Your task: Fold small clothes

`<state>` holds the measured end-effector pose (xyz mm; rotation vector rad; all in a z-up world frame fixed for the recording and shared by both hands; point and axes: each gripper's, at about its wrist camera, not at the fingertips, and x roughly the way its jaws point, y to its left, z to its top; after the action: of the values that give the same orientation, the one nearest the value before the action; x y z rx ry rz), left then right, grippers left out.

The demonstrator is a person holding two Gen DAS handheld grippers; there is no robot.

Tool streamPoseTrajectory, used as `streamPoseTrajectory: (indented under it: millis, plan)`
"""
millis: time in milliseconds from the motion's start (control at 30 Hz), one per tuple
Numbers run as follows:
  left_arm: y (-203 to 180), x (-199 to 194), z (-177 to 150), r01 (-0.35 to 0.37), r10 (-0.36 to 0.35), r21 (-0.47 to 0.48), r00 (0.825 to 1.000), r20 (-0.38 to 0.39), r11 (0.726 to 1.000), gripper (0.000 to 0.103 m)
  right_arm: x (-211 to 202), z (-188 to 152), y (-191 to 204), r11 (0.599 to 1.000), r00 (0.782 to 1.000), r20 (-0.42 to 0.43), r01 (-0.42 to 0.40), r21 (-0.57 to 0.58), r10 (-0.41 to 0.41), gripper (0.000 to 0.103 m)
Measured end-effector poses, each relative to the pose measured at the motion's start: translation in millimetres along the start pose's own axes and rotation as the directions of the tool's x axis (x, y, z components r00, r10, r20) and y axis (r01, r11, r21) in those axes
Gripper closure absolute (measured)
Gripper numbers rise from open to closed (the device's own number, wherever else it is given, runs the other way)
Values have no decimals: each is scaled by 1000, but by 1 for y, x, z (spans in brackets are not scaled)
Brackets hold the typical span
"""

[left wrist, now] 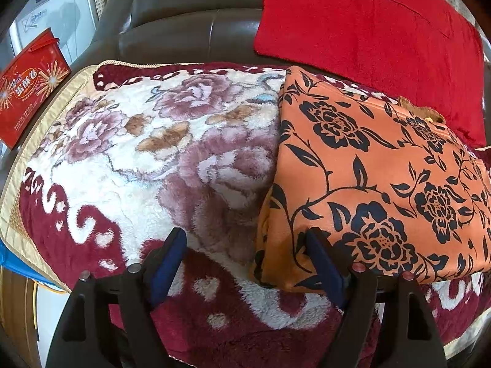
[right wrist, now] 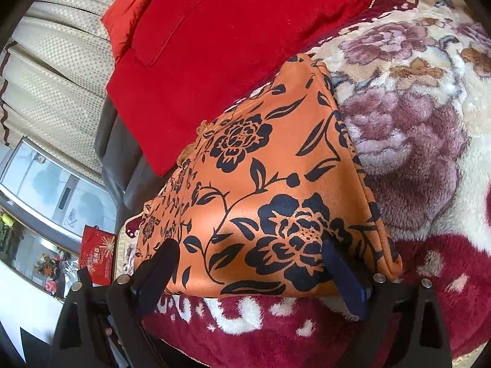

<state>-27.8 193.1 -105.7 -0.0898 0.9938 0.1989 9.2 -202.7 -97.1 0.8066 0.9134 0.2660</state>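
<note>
Here, an orange cloth [left wrist: 377, 184] with a black flower print lies folded flat on a plush flowered blanket [left wrist: 147, 159], in front of a red cushion [left wrist: 368, 30] that leans on a dark leather sofa [left wrist: 190, 15]. The left gripper [left wrist: 245, 245] hangs released, its jaws spread wide over the blanket by the cloth's near corner, gripping nothing. The right gripper [right wrist: 250, 257] is likewise released, jaws wide at the cloth's near edge. A red box [left wrist: 27, 92] stands beside the blanket.
</note>
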Motion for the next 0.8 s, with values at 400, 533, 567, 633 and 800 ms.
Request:
streamPoseTrajectory:
  millis: [400, 533, 567, 633, 800]
  plan:
    - [-2, 0, -1, -22, 22, 15, 1000, -1, 1000, 21, -2, -1, -4, 1000, 1000, 9, -25, 1, 25, 7]
    - [-2, 0, -1, -24, 24, 19, 1000, -1, 1000, 20, -2, -1, -6, 1000, 999, 11, -31, 3, 31, 7]
    - [-2, 0, -1, -25, 25, 21, 1000, -1, 999, 20, -3, -1, -6, 999, 999, 11, -31, 3, 31, 7]
    - [-3, 0, -1, -26, 26, 24, 1000, -1, 999, 20, -3, -1, -6, 999, 999, 11, -32, 4, 32, 7]
    - [-3, 0, -1, -24, 24, 25, 1000, 0, 999, 20, -3, -1, -7, 999, 999, 10, -32, 3, 32, 7]
